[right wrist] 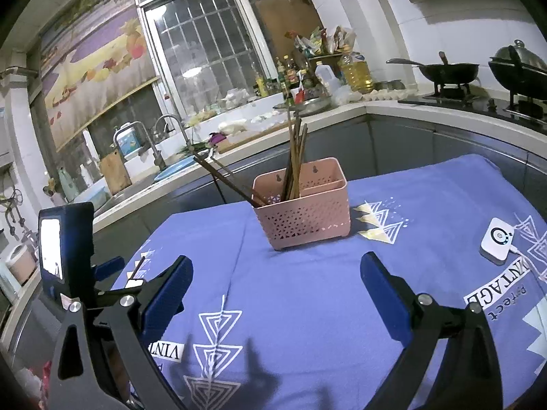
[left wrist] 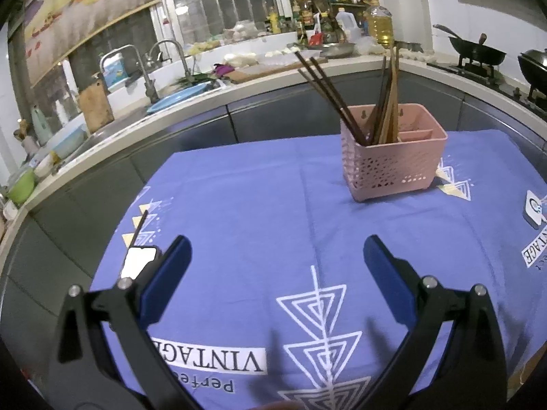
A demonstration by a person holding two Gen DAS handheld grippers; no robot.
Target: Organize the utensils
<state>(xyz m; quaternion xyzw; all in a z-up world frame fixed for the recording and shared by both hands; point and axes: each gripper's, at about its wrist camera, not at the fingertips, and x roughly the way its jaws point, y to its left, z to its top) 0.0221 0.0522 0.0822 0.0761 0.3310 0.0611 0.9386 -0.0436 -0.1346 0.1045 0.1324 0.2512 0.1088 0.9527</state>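
Note:
A pink perforated utensil basket [left wrist: 391, 167] stands on the blue tablecloth [left wrist: 256, 212], ahead and to the right of my left gripper [left wrist: 277, 256]. Several dark and wooden chopsticks [left wrist: 383, 102] stand in its left compartment; the right compartment looks empty. One dark chopstick [left wrist: 140, 227] lies on the cloth at the left edge, beside a bright phone screen [left wrist: 138, 261]. My left gripper is open and empty. My right gripper [right wrist: 275, 273] is open and empty, with the basket [right wrist: 304, 213] just ahead. The loose chopstick [right wrist: 136, 268] shows left of its left finger.
A white device with a cable [right wrist: 497, 241] lies on the cloth at the right. The left gripper's body with a lit screen [right wrist: 65, 249] is at the right view's left side. A kitchen counter [left wrist: 239, 85] with sink, bottles and woks runs behind the table.

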